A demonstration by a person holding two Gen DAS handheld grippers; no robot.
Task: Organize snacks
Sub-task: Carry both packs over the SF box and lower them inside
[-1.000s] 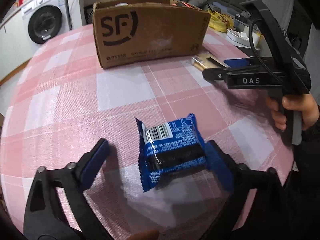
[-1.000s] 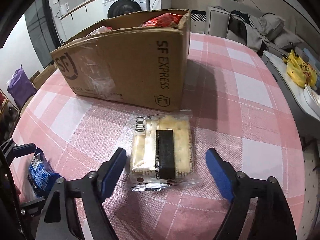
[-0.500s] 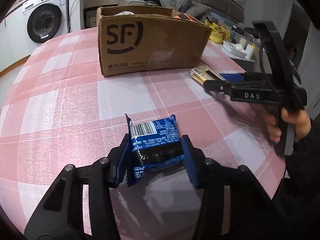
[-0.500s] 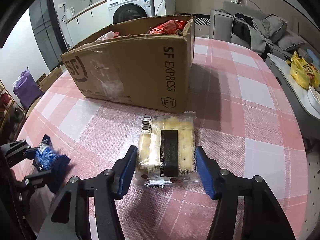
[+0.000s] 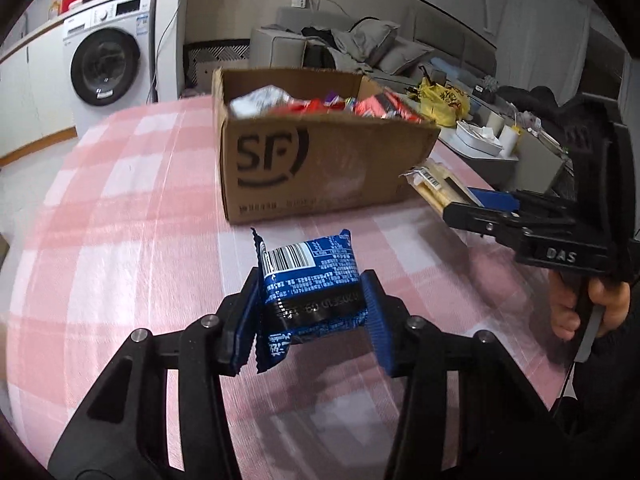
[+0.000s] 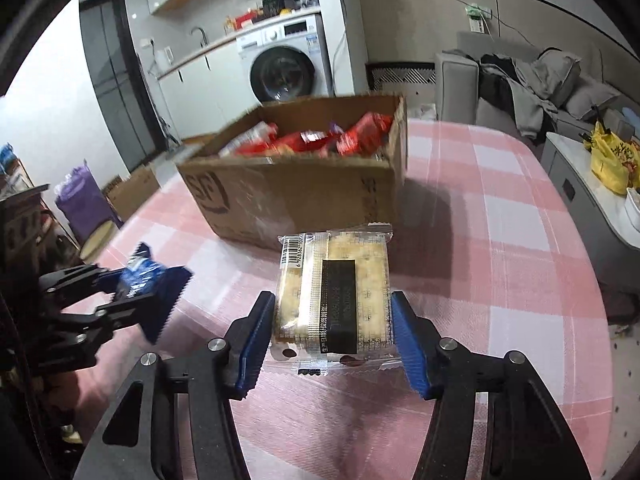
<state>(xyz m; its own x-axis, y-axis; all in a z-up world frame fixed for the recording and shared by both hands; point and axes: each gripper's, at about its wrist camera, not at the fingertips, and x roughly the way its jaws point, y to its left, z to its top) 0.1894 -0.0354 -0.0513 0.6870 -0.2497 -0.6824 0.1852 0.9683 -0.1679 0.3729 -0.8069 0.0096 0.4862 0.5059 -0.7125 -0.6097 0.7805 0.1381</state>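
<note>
1. Pink-checked table (image 5: 120,216): both grippers are above it, in front of the cardboard box (image 5: 320,168).
2. Left gripper (image 5: 310,300): pads clamped on blue snack packet (image 5: 310,280).
3. Right gripper (image 6: 332,320): pads clamped on clear cracker pack (image 6: 336,292), just before the box.

1. A white washing machine (image 5: 106,62) stands against the far wall, with bottles and small items on the counter over it (image 6: 276,2).
2. A grey sofa (image 5: 360,46) behind the table's far edge carries a heap of grey and dark clothes (image 6: 532,76).
3. A yellow bag (image 5: 442,102) lies on a low white side table (image 6: 588,184) off the table's right edge.
4. A white dish (image 5: 478,138) sits near it, beside two pale cups (image 5: 502,130).
5. A purple bag (image 6: 82,200) stands on the floor off the left edge.
</note>
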